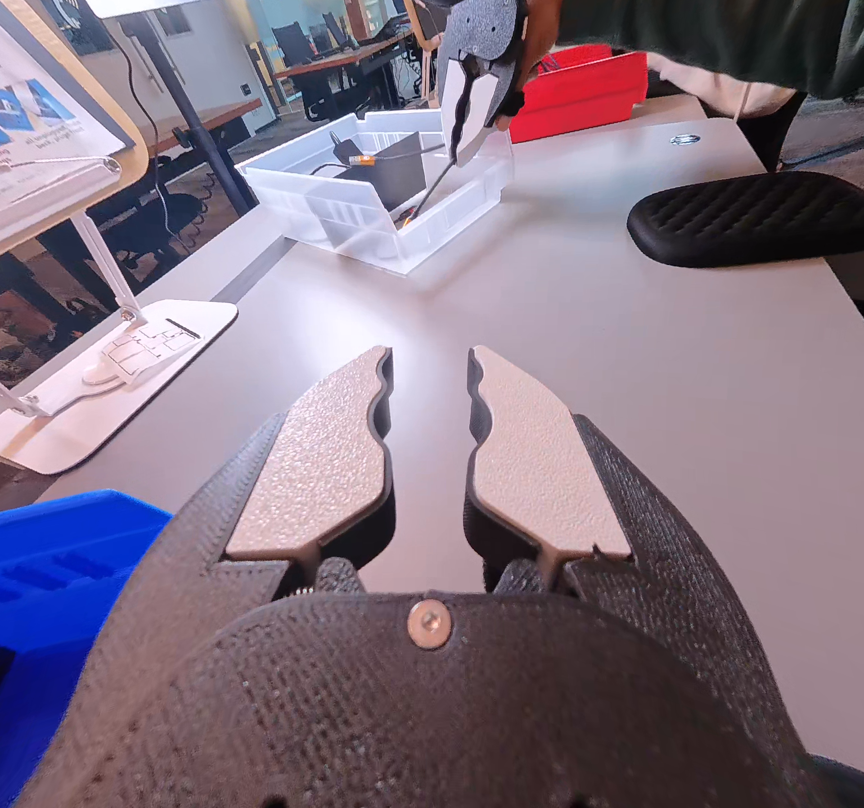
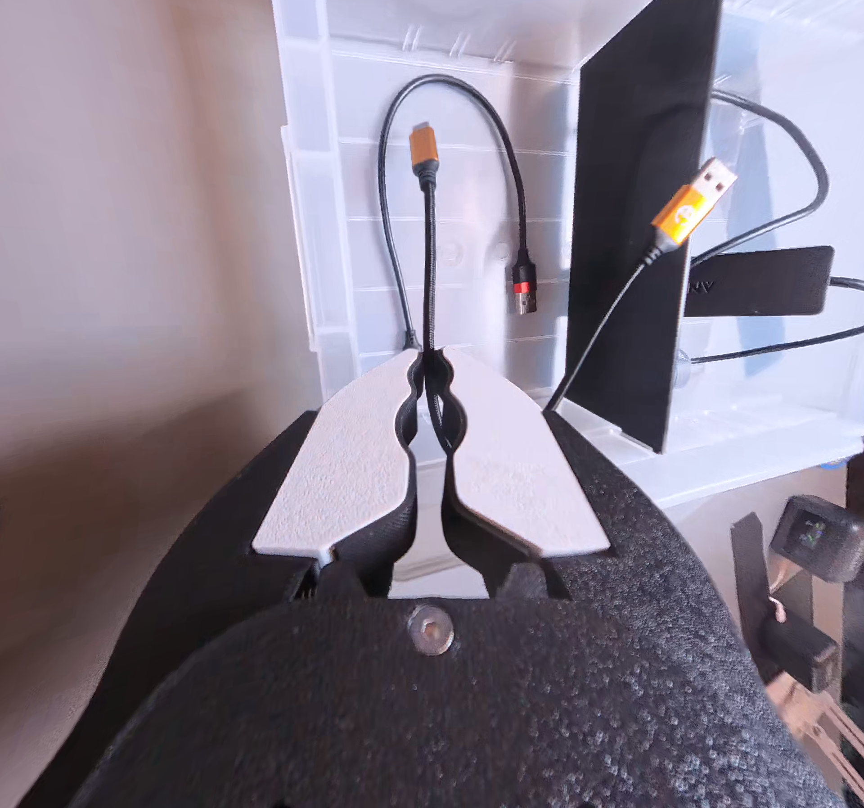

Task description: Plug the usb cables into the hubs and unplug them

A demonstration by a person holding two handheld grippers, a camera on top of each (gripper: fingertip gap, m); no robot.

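Right gripper [image 2: 431, 355] pinches the braided cable [image 2: 429, 271] over the clear bin [image 2: 308, 84]. Left gripper [image 1: 430, 355] hangs wide, empty. The black divider [image 2: 640, 177] half-hides the hub [image 2: 766, 280].

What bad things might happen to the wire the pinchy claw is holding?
1. The right gripper pinches the braided cable well below its small orange plug, so the plug may wobble and be hard to aim at the black hub.
2. Its other end, the big orange plug, dangles by the black divider and might snag there.
3. The left gripper is open and far from the clear bin, so nothing steadies the hub.
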